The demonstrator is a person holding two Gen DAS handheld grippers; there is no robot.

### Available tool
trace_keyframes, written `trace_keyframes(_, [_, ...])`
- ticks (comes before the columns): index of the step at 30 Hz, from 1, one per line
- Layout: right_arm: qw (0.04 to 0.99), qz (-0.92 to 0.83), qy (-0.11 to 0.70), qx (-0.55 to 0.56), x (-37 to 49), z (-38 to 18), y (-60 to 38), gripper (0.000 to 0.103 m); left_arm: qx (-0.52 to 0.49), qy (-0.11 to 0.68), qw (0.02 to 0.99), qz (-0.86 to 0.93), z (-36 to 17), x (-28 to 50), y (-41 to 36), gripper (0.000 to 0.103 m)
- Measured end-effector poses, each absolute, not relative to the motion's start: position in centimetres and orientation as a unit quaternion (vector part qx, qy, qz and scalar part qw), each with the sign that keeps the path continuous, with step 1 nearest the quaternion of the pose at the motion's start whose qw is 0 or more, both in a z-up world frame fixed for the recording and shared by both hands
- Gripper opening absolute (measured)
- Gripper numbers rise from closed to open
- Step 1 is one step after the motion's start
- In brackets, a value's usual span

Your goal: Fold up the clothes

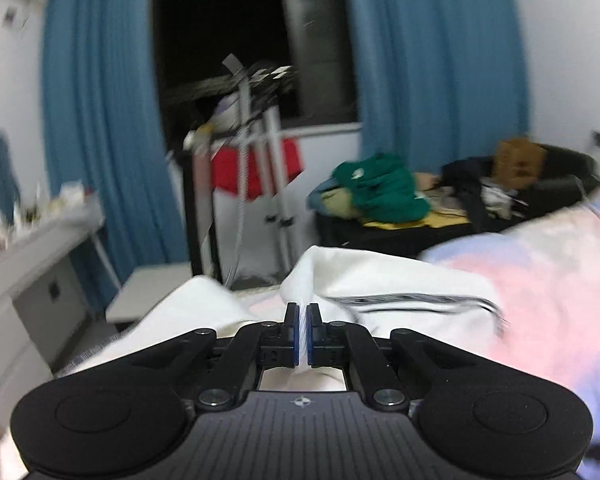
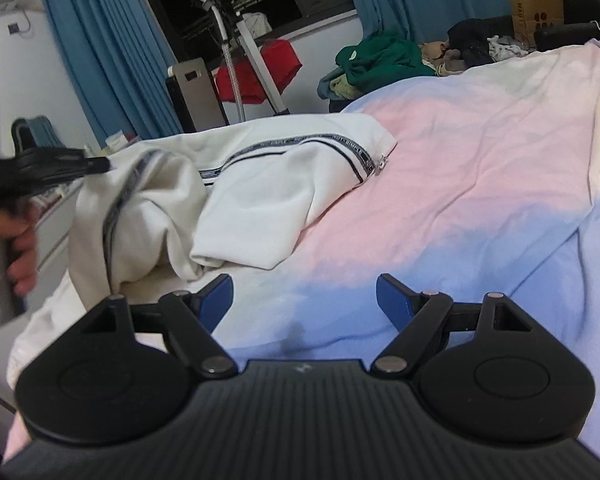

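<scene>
A white zip jacket with dark striped trim (image 2: 284,184) lies crumpled on the left part of the pastel pink and blue bedsheet (image 2: 460,160). My left gripper (image 1: 303,312) is shut on a fold of the jacket (image 1: 400,280), and white cloth shows between its blue pads. In the right wrist view the left gripper (image 2: 104,165) lifts the jacket's edge above the bed, held by a hand (image 2: 16,240). My right gripper (image 2: 304,296) stands open over bare sheet, just in front of the jacket's sleeve, with nothing between its fingers.
A pile of green clothes (image 2: 380,56) and a brown paper bag (image 2: 536,8) sit on dark furniture beyond the bed. A white stand with a red cloth (image 2: 260,68) is by the dark window with blue curtains. A white desk (image 1: 32,248) lies left of the bed.
</scene>
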State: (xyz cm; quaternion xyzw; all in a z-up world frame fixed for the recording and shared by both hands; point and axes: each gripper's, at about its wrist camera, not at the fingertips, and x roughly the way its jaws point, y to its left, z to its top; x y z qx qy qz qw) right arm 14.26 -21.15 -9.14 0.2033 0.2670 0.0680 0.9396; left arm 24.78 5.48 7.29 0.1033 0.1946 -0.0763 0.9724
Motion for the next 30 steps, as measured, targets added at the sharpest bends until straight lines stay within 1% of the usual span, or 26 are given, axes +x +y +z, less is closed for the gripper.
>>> trace_keyframes(2, [0.941, 0.064, 0.263, 0.205, 13.7, -8.8, -21.4, 0.080, 0.125, 0.182, 0.970, -0.097, 7.6, 21.1, 4.4, 0.003])
trace_keyframes(4, [0.941, 0.062, 0.261, 0.207, 13.2, -8.6, -21.7, 0.080, 0.124, 0.183, 0.968, -0.116, 6.9, 17.4, 3.8, 0.003])
trace_keyframes(7, [0.937, 0.061, 0.263, 0.221, 12.5, -8.5, -22.1, 0.080, 0.083, 0.208, 0.964, -0.144, 4.1, 11.6, 2.8, 0.002])
trace_keyframes(10, [0.927, 0.073, 0.265, 0.254, 11.9, -8.8, -22.8, 0.080, 0.021, 0.247, 0.959, -0.139, 0.2, 8.0, 3.5, 0.002])
trace_keyframes(12, [0.916, 0.083, 0.266, 0.288, 11.5, -9.2, -23.5, 0.080, -0.013, 0.284, 0.951, -0.119, -2.2, 7.6, 4.3, 0.002])
trace_keyframes(13, [0.910, 0.088, 0.267, 0.304, 11.3, -9.4, -23.9, 0.080, -0.010, 0.292, 0.950, -0.110, -2.9, 7.3, 4.2, 0.002])
trace_keyframes(16, [0.889, 0.100, 0.261, 0.362, 11.2, -10.1, -25.2, 0.082, -0.005, 0.296, 0.951, -0.088, -3.0, 7.6, 4.0, 0.002])
trace_keyframes(18, [0.870, 0.114, 0.255, 0.405, 11.5, -10.7, -25.8, 0.078, -0.026, 0.299, 0.951, -0.070, -3.0, 7.3, 4.2, 0.003])
trace_keyframes(20, [0.855, 0.128, 0.249, 0.437, 12.0, -11.1, -26.1, 0.069, -0.043, 0.301, 0.951, -0.055, -3.2, 7.1, 4.7, 0.003])
trace_keyframes(22, [0.853, 0.134, 0.250, 0.439, 12.8, -11.0, -25.8, 0.067, -0.054, 0.299, 0.952, -0.042, -3.6, 7.0, 5.1, 0.003])
trace_keyframes(26, [0.846, 0.145, 0.268, 0.438, 17.2, -10.2, -24.9, 0.062, -0.047, 0.283, 0.957, -0.042, -3.5, 7.5, 4.8, 0.003])
trace_keyframes(30, [0.842, 0.141, 0.269, 0.446, 24.2, -9.2, -24.8, 0.061, -0.087, 0.279, 0.955, -0.050, -3.9, 8.6, 5.7, 0.003])
